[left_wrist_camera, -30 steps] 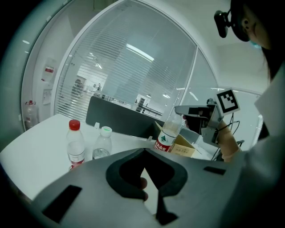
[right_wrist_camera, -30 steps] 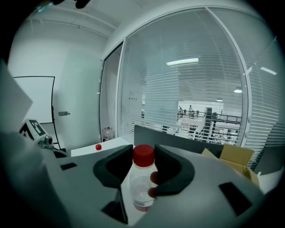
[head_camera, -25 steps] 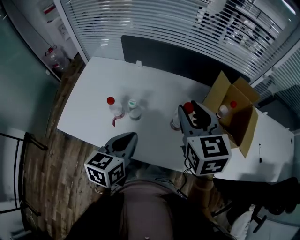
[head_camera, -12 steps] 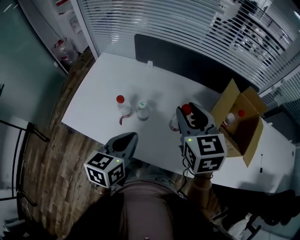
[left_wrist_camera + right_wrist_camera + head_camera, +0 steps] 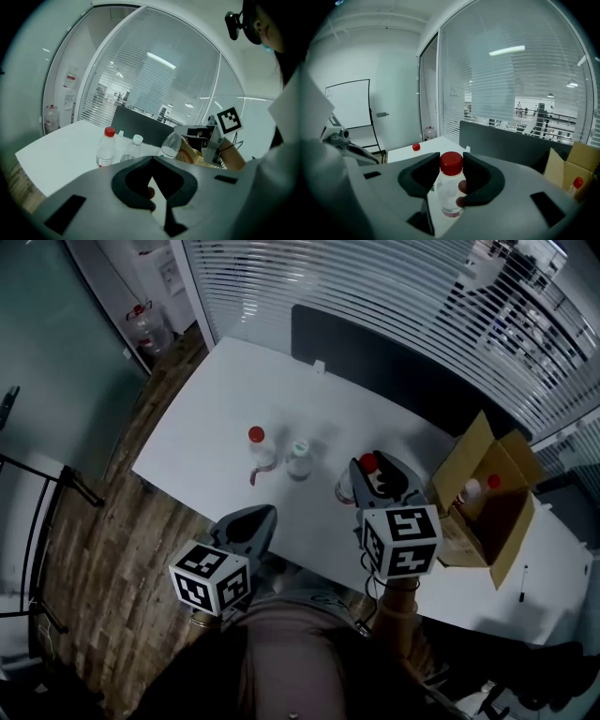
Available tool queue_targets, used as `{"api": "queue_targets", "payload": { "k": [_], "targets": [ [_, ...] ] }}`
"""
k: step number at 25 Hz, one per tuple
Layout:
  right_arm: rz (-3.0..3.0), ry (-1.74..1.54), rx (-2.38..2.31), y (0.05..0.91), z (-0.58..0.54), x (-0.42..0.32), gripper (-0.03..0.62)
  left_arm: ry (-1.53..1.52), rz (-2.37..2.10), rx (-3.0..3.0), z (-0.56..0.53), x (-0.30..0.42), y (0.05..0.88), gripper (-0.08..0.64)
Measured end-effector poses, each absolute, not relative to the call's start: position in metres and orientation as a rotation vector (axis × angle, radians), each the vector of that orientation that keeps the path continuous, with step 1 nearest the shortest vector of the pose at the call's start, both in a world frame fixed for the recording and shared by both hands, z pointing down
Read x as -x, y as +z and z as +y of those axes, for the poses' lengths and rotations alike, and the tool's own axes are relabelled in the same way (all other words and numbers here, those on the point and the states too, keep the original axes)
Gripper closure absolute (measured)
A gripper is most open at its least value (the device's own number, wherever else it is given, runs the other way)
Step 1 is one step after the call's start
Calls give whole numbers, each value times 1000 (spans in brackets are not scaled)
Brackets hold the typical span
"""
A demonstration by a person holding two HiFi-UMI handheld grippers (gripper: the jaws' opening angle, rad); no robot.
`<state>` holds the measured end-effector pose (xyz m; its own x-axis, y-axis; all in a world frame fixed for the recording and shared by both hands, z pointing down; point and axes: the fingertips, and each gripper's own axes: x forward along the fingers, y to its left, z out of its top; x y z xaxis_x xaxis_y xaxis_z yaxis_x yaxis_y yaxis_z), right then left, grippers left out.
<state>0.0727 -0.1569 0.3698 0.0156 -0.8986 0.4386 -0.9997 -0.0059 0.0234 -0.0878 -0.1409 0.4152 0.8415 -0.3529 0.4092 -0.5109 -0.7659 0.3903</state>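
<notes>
My right gripper (image 5: 372,468) is shut on a clear red-capped bottle (image 5: 450,190), its jaws clamped just below the cap. In the left gripper view that bottle (image 5: 172,143) hangs tilted over the white table (image 5: 206,427). Left of it stand two more bottles: a red-capped one (image 5: 255,448) and a pale-capped one (image 5: 299,458). My left gripper (image 5: 260,514) hovers over the table's near edge, short of those two. In its own view the left gripper (image 5: 152,159) is shut with nothing between the jaws.
An open cardboard box (image 5: 487,486) sits at the table's right with two bottles inside. A dark partition (image 5: 394,362) runs along the far edge, with glass and blinds behind it. Wooden floor (image 5: 103,549) lies to the left.
My right gripper has carried the red-capped bottle leftward, away from the box and nearer the two standing bottles. The left gripper has barely moved.
</notes>
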Motion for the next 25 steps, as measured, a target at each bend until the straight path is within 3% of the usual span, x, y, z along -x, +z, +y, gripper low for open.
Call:
{"api": "queue_targets", "payload": {
  "k": [25],
  "targets": [
    [-2008,484,-1763,440,-187,-54,423,468,-736,-2485,-149,103,419,554]
  ]
}}
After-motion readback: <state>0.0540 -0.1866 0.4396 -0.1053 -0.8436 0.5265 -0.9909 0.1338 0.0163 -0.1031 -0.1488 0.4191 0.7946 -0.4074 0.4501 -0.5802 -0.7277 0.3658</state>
